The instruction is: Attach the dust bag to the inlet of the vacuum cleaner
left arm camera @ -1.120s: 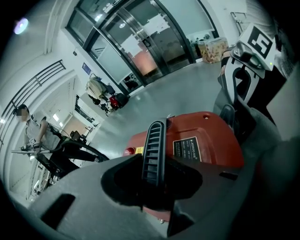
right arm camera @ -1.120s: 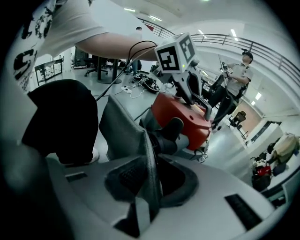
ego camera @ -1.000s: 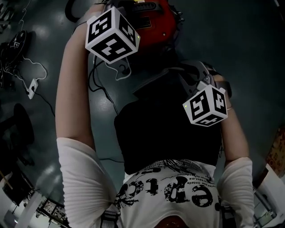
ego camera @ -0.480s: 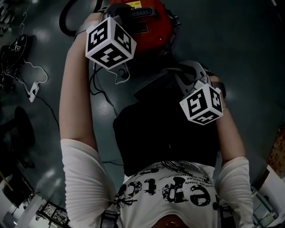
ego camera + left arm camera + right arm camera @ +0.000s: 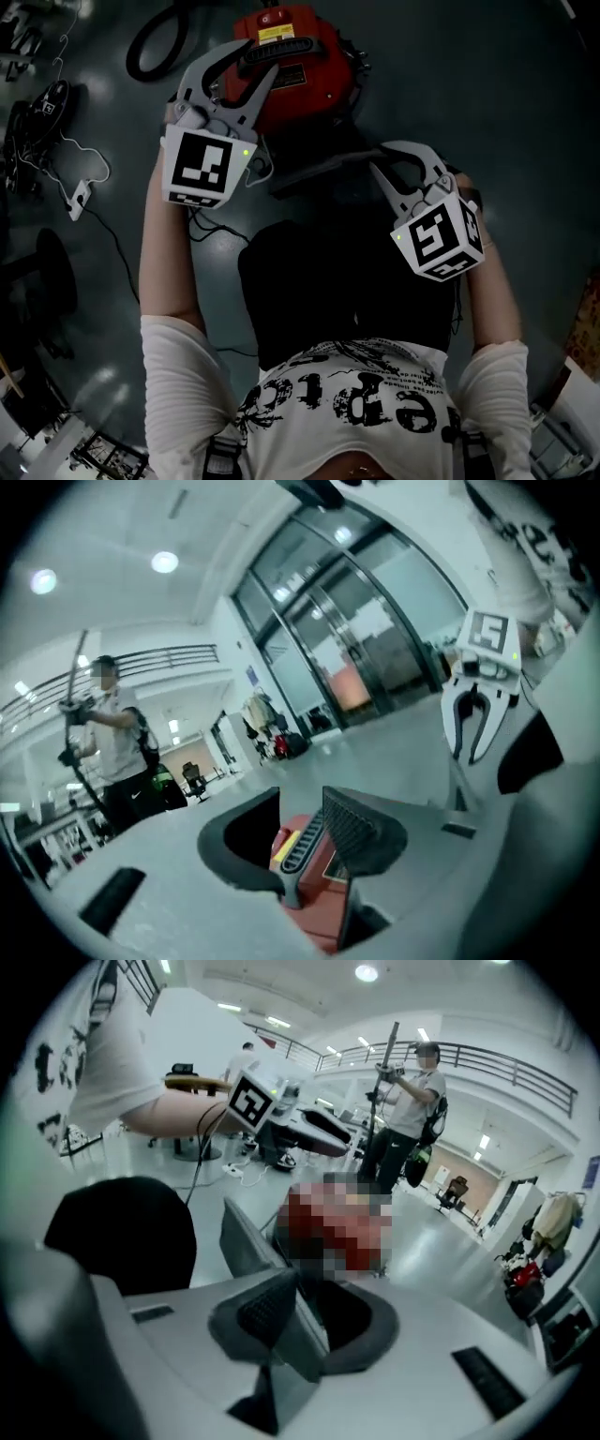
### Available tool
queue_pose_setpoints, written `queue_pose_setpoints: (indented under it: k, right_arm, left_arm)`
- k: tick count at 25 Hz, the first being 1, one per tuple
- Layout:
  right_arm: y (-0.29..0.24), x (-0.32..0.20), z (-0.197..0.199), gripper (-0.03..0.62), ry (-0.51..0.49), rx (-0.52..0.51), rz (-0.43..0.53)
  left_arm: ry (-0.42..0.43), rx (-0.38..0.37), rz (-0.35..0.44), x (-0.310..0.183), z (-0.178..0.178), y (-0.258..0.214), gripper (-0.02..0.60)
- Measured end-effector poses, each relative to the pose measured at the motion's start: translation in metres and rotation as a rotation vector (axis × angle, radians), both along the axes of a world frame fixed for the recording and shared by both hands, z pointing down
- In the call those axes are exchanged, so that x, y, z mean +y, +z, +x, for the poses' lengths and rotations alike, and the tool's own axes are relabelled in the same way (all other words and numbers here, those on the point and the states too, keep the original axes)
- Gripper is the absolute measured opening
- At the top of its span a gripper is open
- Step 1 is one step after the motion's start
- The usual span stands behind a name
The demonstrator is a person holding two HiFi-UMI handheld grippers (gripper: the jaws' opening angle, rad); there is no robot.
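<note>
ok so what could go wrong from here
The right gripper pinches only one end of the bag's grey collar, and the black bag hangs loose; it could twist or slip.
The left gripper, whose jaws have just been opening, holds nothing, so nothing steadies the collar on the way to the vacuum cleaner.

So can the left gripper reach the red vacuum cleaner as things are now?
Probably yes. The left gripper, its jaws just opened wider and empty, points at the vacuum cleaner; nothing shows between them.
</note>
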State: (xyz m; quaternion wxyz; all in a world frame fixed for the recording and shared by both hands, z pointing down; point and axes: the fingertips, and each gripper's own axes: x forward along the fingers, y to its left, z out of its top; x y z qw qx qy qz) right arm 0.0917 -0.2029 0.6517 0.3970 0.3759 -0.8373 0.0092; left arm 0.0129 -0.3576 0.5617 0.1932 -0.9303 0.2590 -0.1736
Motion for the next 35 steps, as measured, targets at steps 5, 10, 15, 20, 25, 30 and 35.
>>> queue_pose_setpoints:
  k: [5,10,15,20,25,30,35]
  right_arm:
    - [-0.111,-0.01,-0.008,0.063,0.067,-0.397,0.262]
    - [-0.135,-0.014,-0.014,0.028,0.161,-0.496,0.408]
    - [-0.189,-0.019,-0.015,0.002,0.267,-0.535,0.359]
    - [-0.312,-0.008,-0.007,0.002,0.29,-0.534,0.303]
    - [-0.444,0.032,-0.008,0.002,0.249,-0.475,0.3]
    - [-0.578,0.078,-0.002,0.002,0.252,-0.414,0.424]
    - [-0.649,0.12,0.005,0.002,0.287,-0.421,0.464]
  left_arm:
    - [-0.161,0.5,-0.183,0.06,-0.051,-0.062,0.003]
    - [-0.327,0.579,-0.192,0.101,-0.058,-0.052,0.003]
    - [-0.388,0.588,-0.338,0.113,-0.05,-0.091,0.003]
    - [-0.419,0.52,-0.442,0.138,-0.054,-0.206,0.002]
    - [-0.439,0.439,-0.444,0.168,-0.058,-0.341,0.003]
    - [-0.421,0.416,-0.398,0.211,-0.054,-0.472,0.003]
    - [-0.422,0.464,-0.379,0.25,-0.056,-0.541,0.003]
